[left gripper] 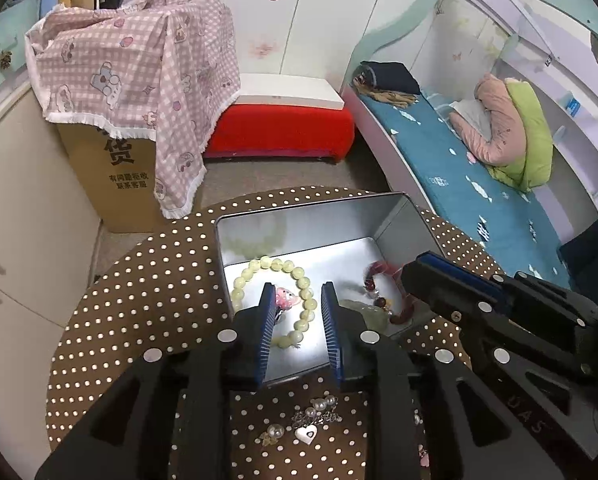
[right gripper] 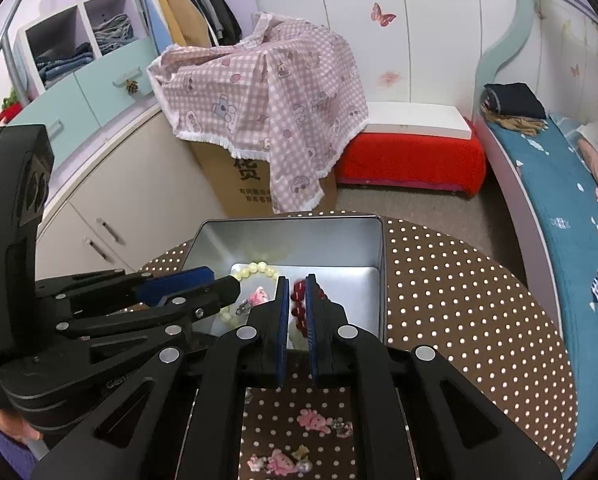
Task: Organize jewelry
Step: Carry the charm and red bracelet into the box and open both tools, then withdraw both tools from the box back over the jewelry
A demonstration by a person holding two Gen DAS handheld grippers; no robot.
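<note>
Over a polka-dot bench (left gripper: 139, 300), 2 handheld grippers work above an open metal tin (left gripper: 299, 216) at the centre of both views. The right gripper (right gripper: 297, 304) has its pads drawn narrow on a red bead bracelet (right gripper: 299, 300), whose beads show in the slim gap between the blue pads and spill to either side; the strand sits over the tin's right half, and whether it is lifted or resting on the tin floor cannot be told. The left gripper (left gripper: 295, 312) stands moderately wide and holds nothing, its tips hanging above a pale yellow-green bead bracelet (left gripper: 275, 292) that lies flat as a ring in the tin's left half, with a small pink charm (left gripper: 285, 298) inside the loop.

Pieces not yet in the tin lie on the bench at the lower centre of each view: a pearl hairpin (left gripper: 319, 410) and a white heart piece (left gripper: 306, 435) beneath the left gripper, pink cartoon clips (right gripper: 315, 420) beneath the right. Each cluster sits behind and below its gripper's tips, toward the holder, so the next pick calls for a pull back from the tin. The pearl hairpin looks nearer the empty left gripper, its long axis running roughly across the frame.
</note>
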